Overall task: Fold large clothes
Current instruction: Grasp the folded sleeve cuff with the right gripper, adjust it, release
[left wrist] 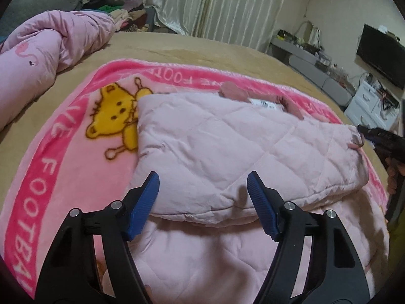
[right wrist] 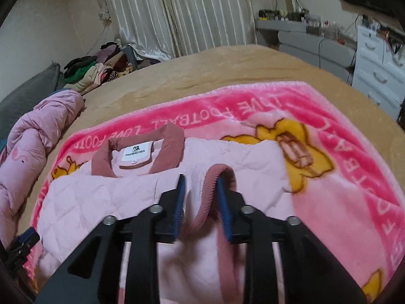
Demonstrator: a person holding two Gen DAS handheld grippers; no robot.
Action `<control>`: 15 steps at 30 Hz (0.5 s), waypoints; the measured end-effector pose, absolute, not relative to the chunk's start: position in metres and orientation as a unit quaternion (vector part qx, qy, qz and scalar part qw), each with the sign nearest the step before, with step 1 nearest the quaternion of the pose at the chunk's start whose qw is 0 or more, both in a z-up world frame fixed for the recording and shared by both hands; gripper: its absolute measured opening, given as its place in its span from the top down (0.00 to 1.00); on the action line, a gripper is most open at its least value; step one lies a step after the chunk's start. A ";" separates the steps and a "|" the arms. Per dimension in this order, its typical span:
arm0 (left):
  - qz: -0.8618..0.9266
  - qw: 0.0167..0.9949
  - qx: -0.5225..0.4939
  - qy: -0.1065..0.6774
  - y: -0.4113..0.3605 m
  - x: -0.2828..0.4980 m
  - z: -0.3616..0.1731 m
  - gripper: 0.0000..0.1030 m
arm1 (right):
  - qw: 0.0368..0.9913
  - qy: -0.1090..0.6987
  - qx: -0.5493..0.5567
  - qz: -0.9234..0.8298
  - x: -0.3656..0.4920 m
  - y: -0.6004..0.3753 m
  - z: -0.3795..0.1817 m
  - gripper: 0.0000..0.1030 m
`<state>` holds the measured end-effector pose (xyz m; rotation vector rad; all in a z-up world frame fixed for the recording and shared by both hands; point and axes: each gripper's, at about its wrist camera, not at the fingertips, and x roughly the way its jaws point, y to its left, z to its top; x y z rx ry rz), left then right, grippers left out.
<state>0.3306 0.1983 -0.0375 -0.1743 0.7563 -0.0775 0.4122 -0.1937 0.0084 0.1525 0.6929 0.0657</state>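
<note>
A pale pink quilted jacket (left wrist: 227, 147) lies folded on a pink "LOVE FOOTBALL" blanket (left wrist: 50, 167) on the bed. Its dusty-rose collar with a white label (right wrist: 136, 152) points away from me. My left gripper (left wrist: 202, 185) is open and empty, its blue pads just above the jacket's near folded edge. My right gripper (right wrist: 200, 190) is open, with the ribbed dusty-rose cuff (right wrist: 215, 174) of a sleeve between its pads; the cuff touches the right pad. The right gripper also shows at the far right of the left wrist view (left wrist: 374, 136).
A rolled pink duvet (left wrist: 45, 50) lies to the left on the tan bedspread (left wrist: 177, 48). A pile of clothes (right wrist: 101, 65) sits at the far corner. Grey shelves (left wrist: 311, 63), white drawers (right wrist: 379, 76) and a black screen (left wrist: 379, 53) stand to the right.
</note>
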 end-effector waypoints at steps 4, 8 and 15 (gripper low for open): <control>-0.029 0.919 -0.070 0.386 0.191 0.334 -0.048 0.38 | 0.950 0.307 0.027 0.041 0.389 -0.179 0.016 0.51; -0.021 0.912 -0.059 0.405 0.188 0.337 -0.057 0.38 | 0.942 0.320 -0.014 0.099 0.382 -0.138 0.013 0.51; -0.022 0.908 -0.063 0.414 0.191 0.337 -0.070 0.38 | 0.923 0.357 -0.026 0.138 0.387 -0.083 0.000 0.50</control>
